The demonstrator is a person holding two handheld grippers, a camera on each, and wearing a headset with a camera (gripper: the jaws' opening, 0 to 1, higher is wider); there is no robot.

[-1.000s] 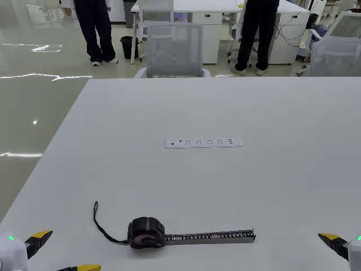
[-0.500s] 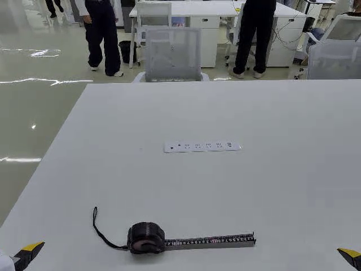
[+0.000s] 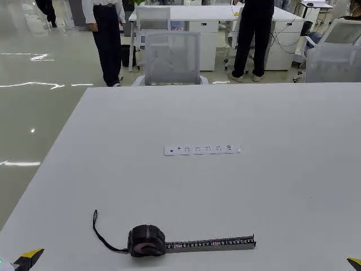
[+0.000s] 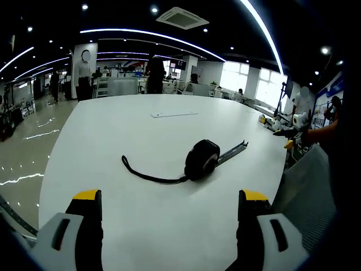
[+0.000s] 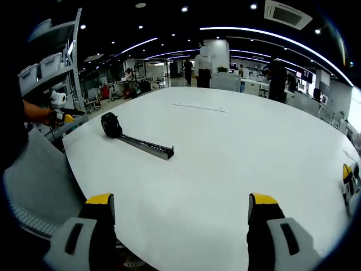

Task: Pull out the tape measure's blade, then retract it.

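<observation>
A black tape measure (image 3: 146,241) lies near the front of the white table (image 3: 225,118), its blade (image 3: 210,244) drawn out to the right and a black wrist strap (image 3: 101,230) curling off to the left. From the left gripper view the case (image 4: 202,158) and blade (image 4: 232,152) lie ahead of my left gripper (image 4: 168,199), which is open and holds nothing. The right gripper view has the case (image 5: 111,125) and blade (image 5: 148,145) far off to the left; my right gripper (image 5: 179,201) is open over the table edge. A yellow fingertip (image 3: 29,258) pokes in at the head view's lower left.
A white power strip (image 3: 202,149) lies flat mid-table. A grey mesh chair (image 3: 172,59) stands behind the table's far edge, with people (image 3: 107,36) standing and desks beyond it. A second chair (image 3: 333,56) stands at the far right.
Both grippers have drawn back toward the near edge, sinking out of the head view's bottom corners. The tape measure stays put with its blade out. A person in the background has walked right.
</observation>
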